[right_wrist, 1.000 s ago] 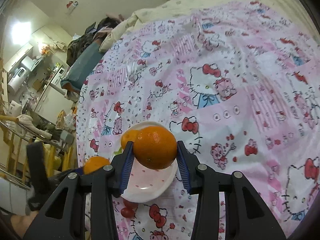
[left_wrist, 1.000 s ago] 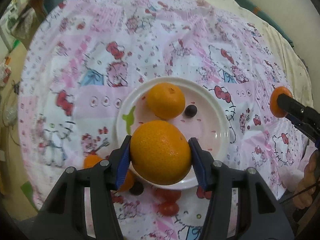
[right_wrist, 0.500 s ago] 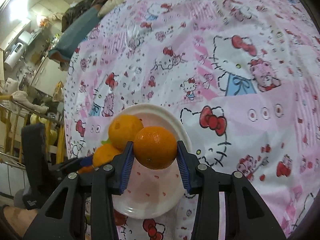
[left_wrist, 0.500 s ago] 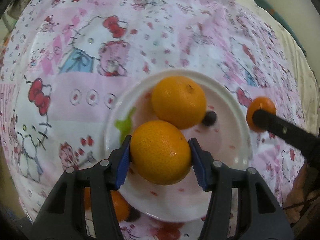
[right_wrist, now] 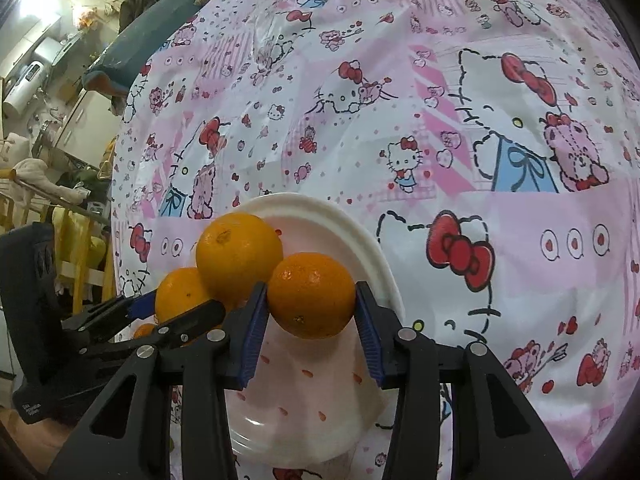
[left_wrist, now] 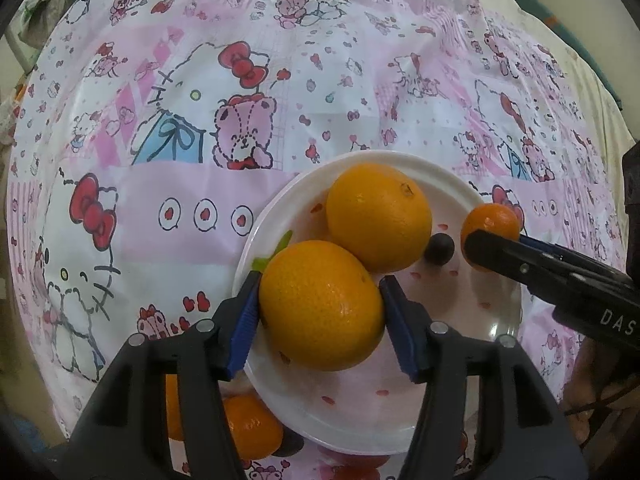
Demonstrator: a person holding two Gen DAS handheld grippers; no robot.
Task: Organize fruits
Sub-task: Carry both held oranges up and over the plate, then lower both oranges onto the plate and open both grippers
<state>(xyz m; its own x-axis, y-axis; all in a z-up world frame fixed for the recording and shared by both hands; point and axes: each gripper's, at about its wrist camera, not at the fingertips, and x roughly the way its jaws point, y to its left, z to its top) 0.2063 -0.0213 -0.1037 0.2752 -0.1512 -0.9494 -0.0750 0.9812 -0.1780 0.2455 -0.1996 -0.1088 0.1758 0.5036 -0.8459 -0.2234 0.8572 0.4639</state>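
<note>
Soft, even indoor light — a glare spot on the plate [left_wrist: 498,326]; strong fisheye bending and dark vignette at the edges — centres sharp.

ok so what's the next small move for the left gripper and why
Probably lower slightly and open. The left gripper holds its orange over the white plate, beside the loose orange lying there, with bare plate nearby, so releasing should leave it on the plate.

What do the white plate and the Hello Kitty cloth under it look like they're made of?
The plate looks like glossy glazed ceramic or hard plastic: a sharp light glint shows on its surface. Which one is unclear. The cloth looks like thin plastic-coated sheeting, slightly shiny, with crisp creases.
</note>
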